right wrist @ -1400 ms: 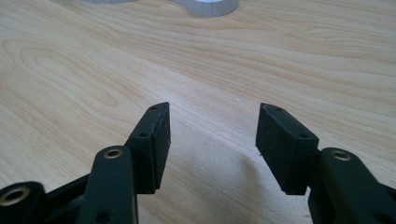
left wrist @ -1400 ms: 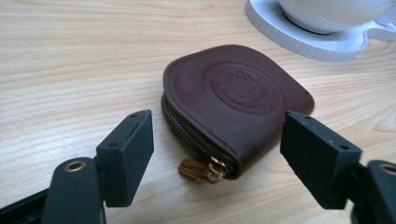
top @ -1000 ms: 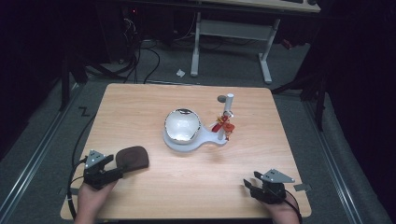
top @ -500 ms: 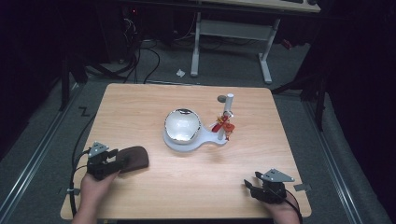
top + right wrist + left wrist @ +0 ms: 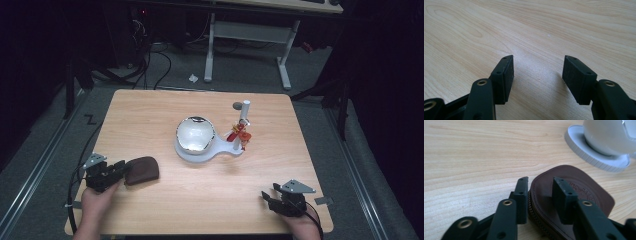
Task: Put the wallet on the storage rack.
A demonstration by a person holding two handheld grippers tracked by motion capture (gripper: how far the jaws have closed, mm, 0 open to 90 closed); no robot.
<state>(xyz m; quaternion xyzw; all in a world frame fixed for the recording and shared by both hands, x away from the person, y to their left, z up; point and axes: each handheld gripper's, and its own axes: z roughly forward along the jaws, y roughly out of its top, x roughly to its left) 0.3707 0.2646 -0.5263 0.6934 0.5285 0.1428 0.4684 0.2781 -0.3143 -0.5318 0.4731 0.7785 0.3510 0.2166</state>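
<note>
Nearest us, at the worktop's (image 5: 165,107) front-right corner, our right gripper (image 5: 274,199) rests with its jaws spread apart over bare wood, nothing between them. Toward the front-left corner, our left gripper (image 5: 121,169) has its jaws parted around the near edge of a brown leather zip pouch (image 5: 142,169), one jaw beside the zipper, the other over the top face; we cannot tell whether they press it. Farther back, near the worktop's centre, stands a round mirror (image 5: 195,134) on a white base (image 5: 223,152), with a white post (image 5: 245,110) and red-orange fittings (image 5: 239,135) just beside it.
</note>
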